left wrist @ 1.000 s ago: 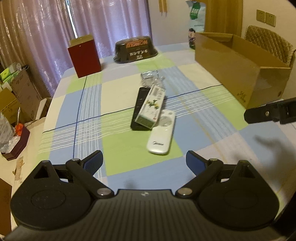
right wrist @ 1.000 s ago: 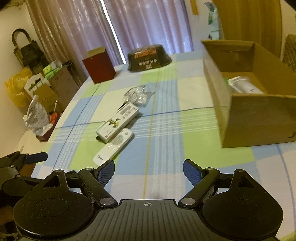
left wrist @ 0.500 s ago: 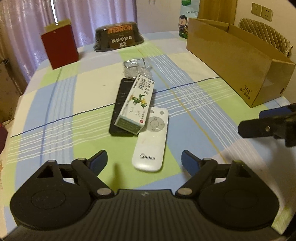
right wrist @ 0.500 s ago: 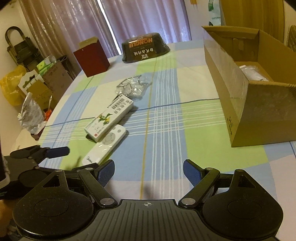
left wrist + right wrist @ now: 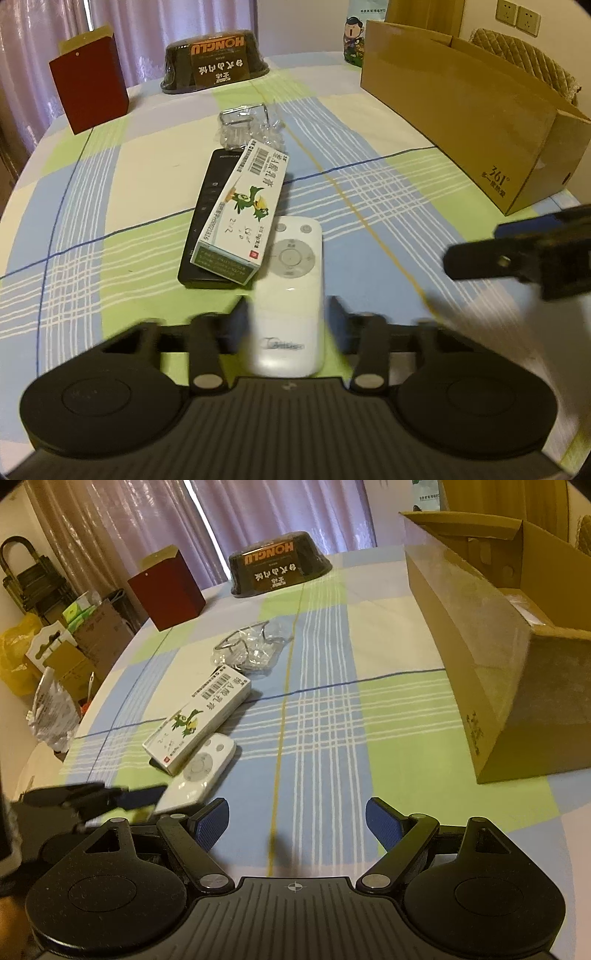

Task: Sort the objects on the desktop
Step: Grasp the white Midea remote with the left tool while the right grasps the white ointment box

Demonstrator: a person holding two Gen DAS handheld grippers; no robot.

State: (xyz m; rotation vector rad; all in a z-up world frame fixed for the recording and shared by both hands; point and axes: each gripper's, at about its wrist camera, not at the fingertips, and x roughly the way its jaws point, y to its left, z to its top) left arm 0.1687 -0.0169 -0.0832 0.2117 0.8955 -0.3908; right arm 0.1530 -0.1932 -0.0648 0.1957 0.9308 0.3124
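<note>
Left wrist view: left gripper (image 5: 286,325) straddles white remote (image 5: 290,291), fingers blurred, closure indeterminate; pick step; next, pinch firmly, lift clear of medicine box (image 5: 242,208) ahead; right gripper (image 5: 297,821) spread, idle.

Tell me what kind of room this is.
Probably a home dining or living room: a table under a checked tablecloth, drawn curtains behind it, a cushioned chair at the far side, and household clutter, boxes and bags, on the floor.
</note>
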